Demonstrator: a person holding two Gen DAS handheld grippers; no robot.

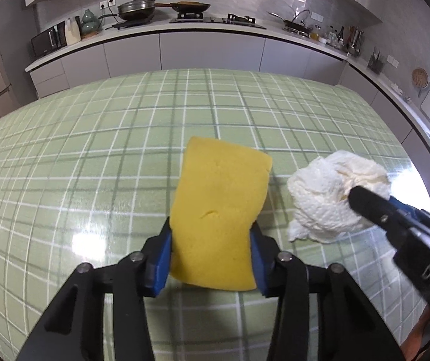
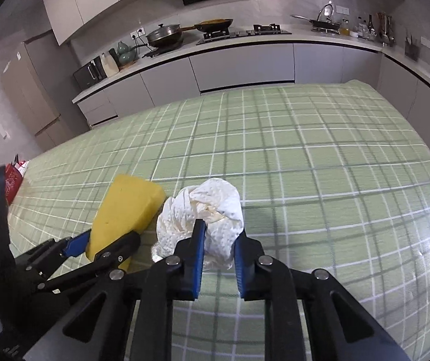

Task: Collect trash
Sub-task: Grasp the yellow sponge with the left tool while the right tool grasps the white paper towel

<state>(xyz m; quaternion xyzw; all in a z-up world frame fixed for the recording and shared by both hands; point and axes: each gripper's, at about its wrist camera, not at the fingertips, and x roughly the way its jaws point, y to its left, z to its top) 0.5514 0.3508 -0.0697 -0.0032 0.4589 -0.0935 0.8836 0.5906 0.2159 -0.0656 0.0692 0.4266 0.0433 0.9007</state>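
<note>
Above the checked tablecloth [image 1: 94, 156], left tool [image 1: 212, 231] clamps yellow sponge [image 1: 219, 210]; right tool [image 2: 219, 240] clamps crumpled tissue [image 2: 203, 216].

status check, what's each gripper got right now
Left gripper shut on yellow rectangular foam sponge. Right gripper shut on crumpled white paper towel wad. Both above green plaid tablecloth. No bin in view.

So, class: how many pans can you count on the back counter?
3. A lidded pan sits at the left, a frying pan on the hob beside it, and another pan far right. Clutter could hide more.
</note>
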